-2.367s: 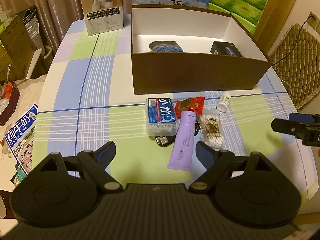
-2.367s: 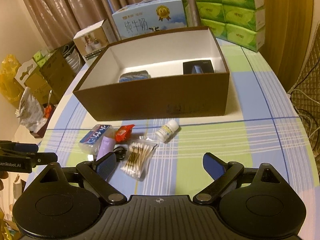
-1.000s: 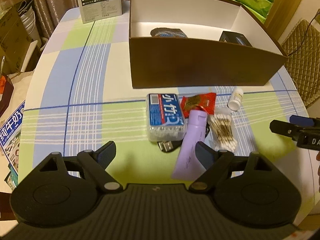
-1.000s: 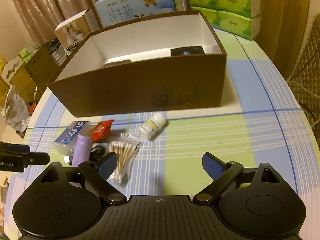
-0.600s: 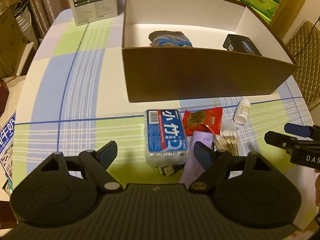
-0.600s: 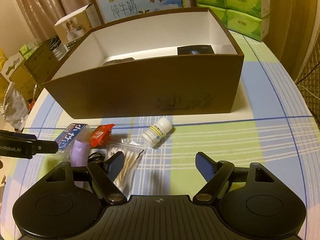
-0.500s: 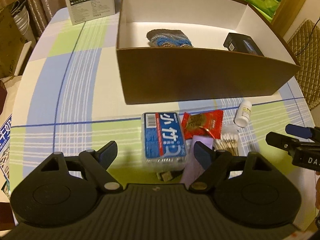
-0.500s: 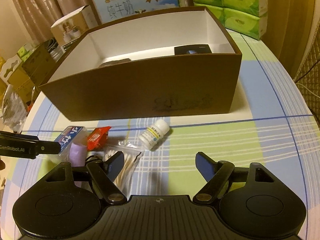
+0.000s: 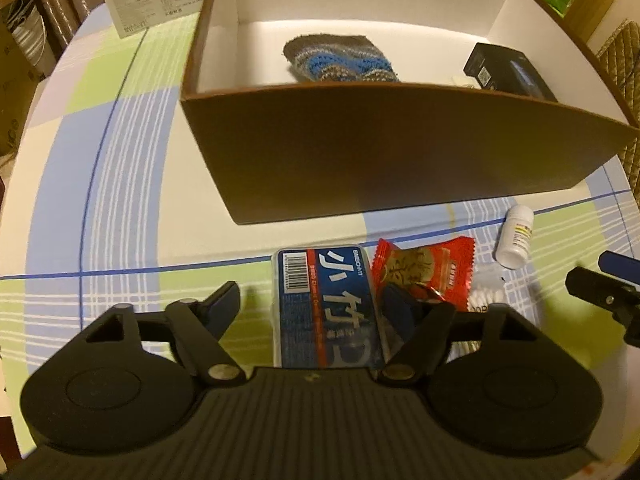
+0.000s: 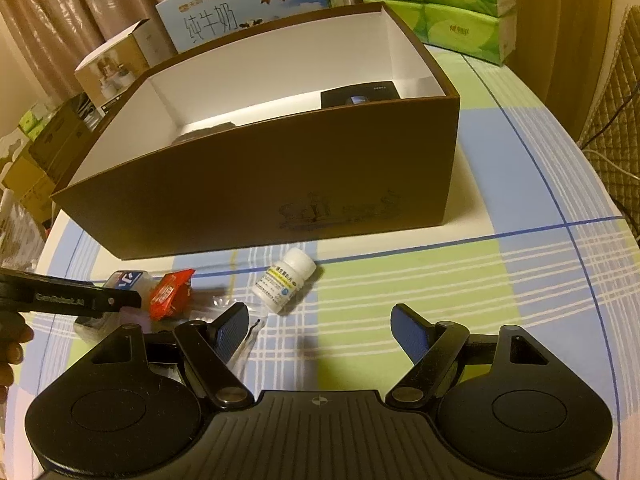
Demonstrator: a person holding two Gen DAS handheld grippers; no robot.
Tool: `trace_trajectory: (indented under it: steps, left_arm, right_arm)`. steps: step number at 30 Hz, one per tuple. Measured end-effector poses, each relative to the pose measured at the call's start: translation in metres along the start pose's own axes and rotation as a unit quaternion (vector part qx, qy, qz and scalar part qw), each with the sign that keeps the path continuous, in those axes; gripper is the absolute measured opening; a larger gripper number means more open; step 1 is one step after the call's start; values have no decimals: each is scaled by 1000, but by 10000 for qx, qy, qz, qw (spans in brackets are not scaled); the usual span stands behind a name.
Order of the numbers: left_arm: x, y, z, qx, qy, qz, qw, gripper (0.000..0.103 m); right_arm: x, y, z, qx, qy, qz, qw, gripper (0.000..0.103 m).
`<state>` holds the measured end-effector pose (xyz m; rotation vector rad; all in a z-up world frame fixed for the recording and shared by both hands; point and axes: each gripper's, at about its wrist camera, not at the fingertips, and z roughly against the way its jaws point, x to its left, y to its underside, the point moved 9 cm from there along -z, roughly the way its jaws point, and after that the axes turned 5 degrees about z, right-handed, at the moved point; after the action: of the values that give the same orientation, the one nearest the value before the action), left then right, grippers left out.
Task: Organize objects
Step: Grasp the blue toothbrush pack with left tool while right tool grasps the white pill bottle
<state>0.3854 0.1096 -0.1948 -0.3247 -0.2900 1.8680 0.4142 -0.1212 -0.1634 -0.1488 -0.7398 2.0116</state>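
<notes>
Two grippers, both with jaws spread, empty. Left gripper (image 9: 310, 306) straddles blue packet (image 9: 326, 304) on desk (image 9: 120, 200); packet's long axis runs along fingers, toward brown box (image 9: 400, 152). Right gripper (image 10: 320, 328) farther off, nearer white bottle (image 10: 285, 280).

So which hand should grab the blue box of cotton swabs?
Probably the left gripper: its open jaws already straddle the blue swab box. The right gripper sits open farther off, nearer the white bottle.
</notes>
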Motion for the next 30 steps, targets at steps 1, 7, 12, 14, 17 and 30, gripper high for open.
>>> trace_trajectory:
  steps: [1, 7, 12, 14, 17, 30]
  left_arm:
    - [0, 0, -3, 17, 13, 27, 10000, 66]
    - [3, 2, 0, -186, 94, 55, 9998, 53]
    - [17, 4, 15, -432, 49, 153, 9989, 53]
    - [27, 5, 21, -519, -38, 230, 9984, 53]
    - [44, 6, 28, -615, -170, 380, 9972, 53]
    - [86, 21, 48, -709, -437, 778, 9935, 53]
  right_arm:
    - [0, -1, -1, -1, -11, -9, 10000, 76]
    - [8, -8, -10, -6, -150, -72, 9999, 75]
    - [13, -13, -24, 42, -291, -291, 9991, 60]
    - [14, -15, -31, 84, -329, -426, 9985, 54]
    - [14, -16, -42, 171, -277, -643, 9974, 45]
    - [25, -12, -62, 451, -136, -382, 9982, 24]
